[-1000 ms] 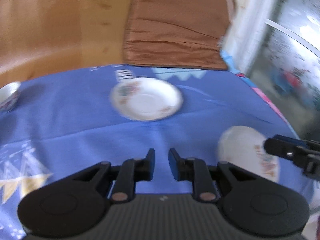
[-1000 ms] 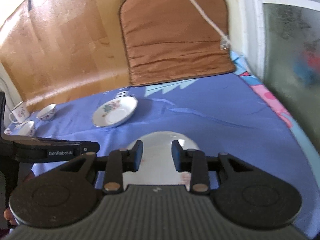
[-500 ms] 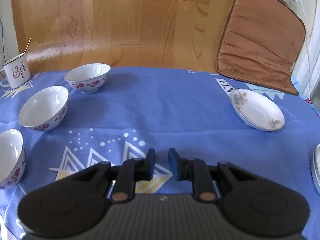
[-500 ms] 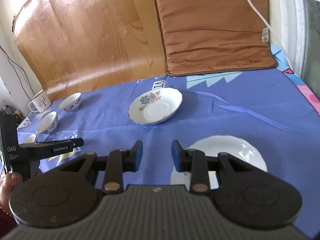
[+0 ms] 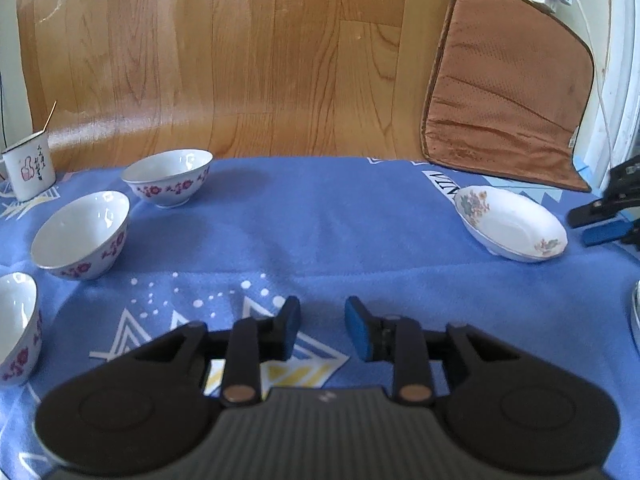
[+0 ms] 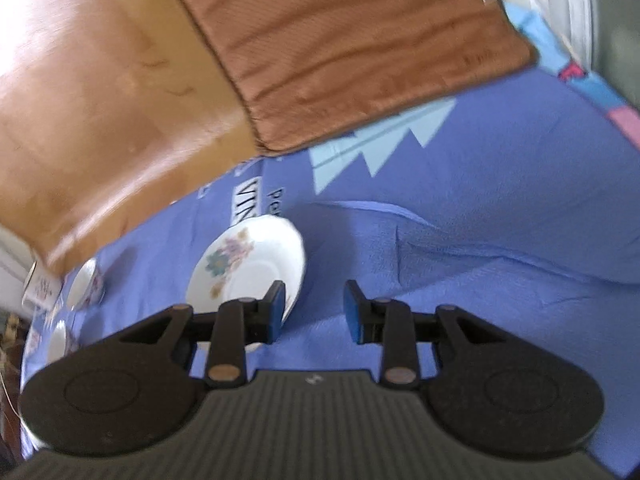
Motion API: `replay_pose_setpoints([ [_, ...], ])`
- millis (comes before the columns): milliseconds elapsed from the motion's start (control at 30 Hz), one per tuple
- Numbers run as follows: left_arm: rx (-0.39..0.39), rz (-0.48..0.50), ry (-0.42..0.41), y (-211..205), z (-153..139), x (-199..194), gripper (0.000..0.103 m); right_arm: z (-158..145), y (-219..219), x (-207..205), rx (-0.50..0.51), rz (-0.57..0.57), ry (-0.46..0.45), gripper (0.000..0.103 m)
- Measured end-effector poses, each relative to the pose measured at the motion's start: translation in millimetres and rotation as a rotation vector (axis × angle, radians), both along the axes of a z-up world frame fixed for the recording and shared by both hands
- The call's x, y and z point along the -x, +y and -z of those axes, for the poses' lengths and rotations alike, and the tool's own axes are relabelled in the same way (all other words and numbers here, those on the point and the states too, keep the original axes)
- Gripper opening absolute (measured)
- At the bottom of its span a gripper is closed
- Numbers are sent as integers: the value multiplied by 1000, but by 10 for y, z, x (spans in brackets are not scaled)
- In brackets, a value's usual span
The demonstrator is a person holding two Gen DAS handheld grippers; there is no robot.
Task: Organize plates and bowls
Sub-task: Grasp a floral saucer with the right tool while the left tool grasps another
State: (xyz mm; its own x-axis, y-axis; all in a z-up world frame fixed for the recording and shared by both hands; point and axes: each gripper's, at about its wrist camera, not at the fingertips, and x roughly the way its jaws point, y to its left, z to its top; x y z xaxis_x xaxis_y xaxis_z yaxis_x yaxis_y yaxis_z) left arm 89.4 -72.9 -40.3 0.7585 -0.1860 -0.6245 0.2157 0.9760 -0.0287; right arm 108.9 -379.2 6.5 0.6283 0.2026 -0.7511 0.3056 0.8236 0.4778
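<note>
Worktop (image 5: 320,220): covered by a blue patterned cloth (white triangles and dots near the front), carrying all the crockery.
Wooden board (image 5: 224,60): stands behind the worktop, along its far edge.
Brown cushion (image 5: 508,100): leans upright at the far right, its lower edge on the cloth.
Left gripper (image 5: 322,330): hovers over the cloth near the front, its jaws opening with only bare cloth between the blue pads.
Right gripper (image 6: 314,312): jaws parted and holding nothing; tilted, with its left finger in front of the plate's near rim (the view is blurred, so contact cannot be told).
Floral plate (image 5: 512,222): lies on the cloth at the right, near the cushion's foot.
Bowls: three white ones with red flowers at the left, upright and apart, far bowl (image 5: 168,178), middle bowl (image 5: 82,236), near bowl (image 5: 16,324) cut by the frame.
Mug (image 5: 28,170): white enamel, at the far left corner beyond the bowls.
</note>
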Motion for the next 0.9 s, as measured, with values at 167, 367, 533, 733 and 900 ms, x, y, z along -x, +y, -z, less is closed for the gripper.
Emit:
replay_pose_setpoints([
  [167, 12, 2, 5, 11, -3, 0, 28, 134, -1, -198, -46, 7, 49, 23],
  [367, 77, 0, 87, 139, -93, -27, 30, 123, 136, -203, -171, -76, 46, 8],
  [533, 208, 28, 201, 333, -201, -85, 41, 83, 480, 11, -275, -249, 61, 8],
  [733, 215, 44, 270, 333, -175, -57, 21, 43, 790, 301, -305, -376, 68, 8],
  [900, 164, 57, 250, 178, -238, 43, 12, -15, 941, 378, -176, -411, 48, 11],
])
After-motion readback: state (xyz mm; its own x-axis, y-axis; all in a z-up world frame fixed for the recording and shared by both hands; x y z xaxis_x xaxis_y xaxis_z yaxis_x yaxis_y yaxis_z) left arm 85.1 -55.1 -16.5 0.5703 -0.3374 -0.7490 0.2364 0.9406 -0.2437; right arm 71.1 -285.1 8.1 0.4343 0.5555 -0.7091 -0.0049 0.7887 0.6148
